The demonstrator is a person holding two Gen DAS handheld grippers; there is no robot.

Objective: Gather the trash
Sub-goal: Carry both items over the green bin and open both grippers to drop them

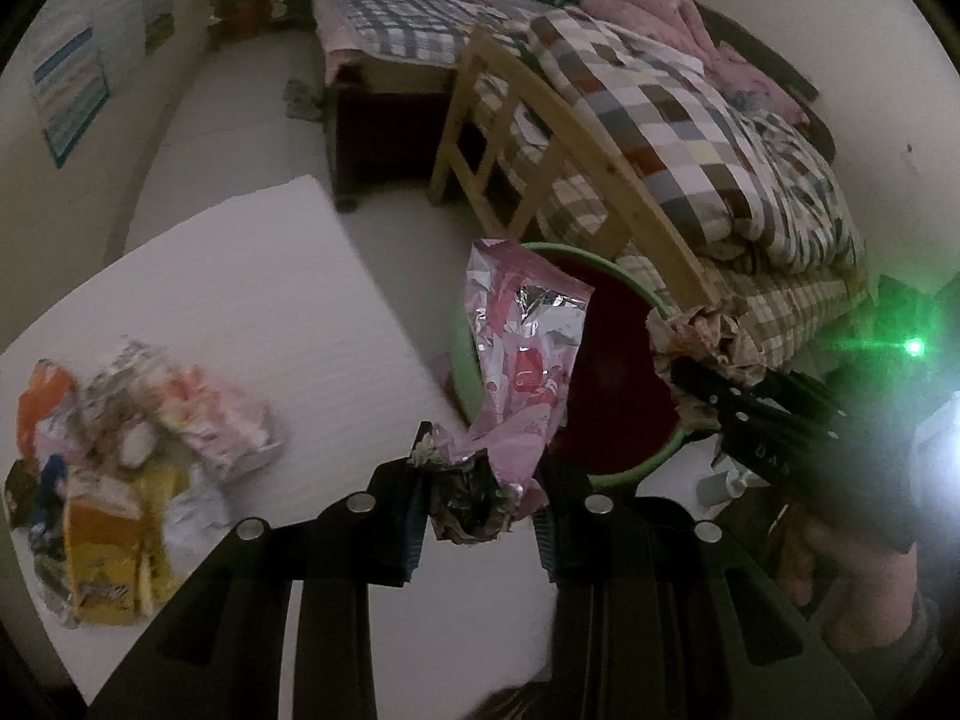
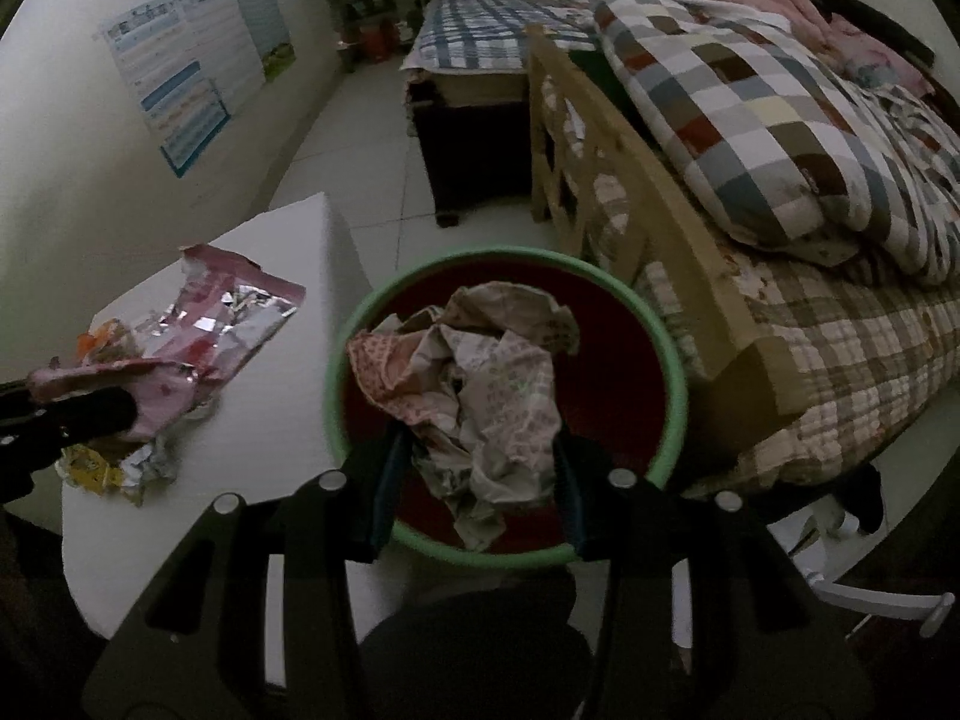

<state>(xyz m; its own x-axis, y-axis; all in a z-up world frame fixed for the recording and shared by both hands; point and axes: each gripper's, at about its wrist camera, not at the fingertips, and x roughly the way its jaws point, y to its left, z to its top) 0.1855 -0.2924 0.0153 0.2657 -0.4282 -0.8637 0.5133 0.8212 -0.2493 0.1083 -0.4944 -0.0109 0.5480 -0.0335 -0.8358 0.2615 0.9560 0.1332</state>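
My left gripper (image 1: 480, 510) is shut on a pink foil wrapper (image 1: 522, 354), which stands up over the near left rim of a green-rimmed bin (image 1: 624, 471) with a dark red inside. My right gripper (image 2: 474, 474) is shut on a crumpled wad of printed paper (image 2: 480, 372), held right above the bin (image 2: 510, 555). In the left wrist view the right gripper (image 1: 702, 384) and its paper wad (image 1: 702, 330) hang over the bin's right rim. In the right wrist view the left gripper (image 2: 126, 408) with the pink wrapper (image 2: 228, 318) is above the white table (image 2: 288, 420).
A pile of several snack wrappers (image 1: 120, 480) lies on the white table (image 1: 252, 300) at the left. A wooden bed frame (image 1: 540, 150) with a checked quilt (image 2: 750, 120) stands just behind the bin. A white object (image 2: 870, 594) lies on the floor at the right.
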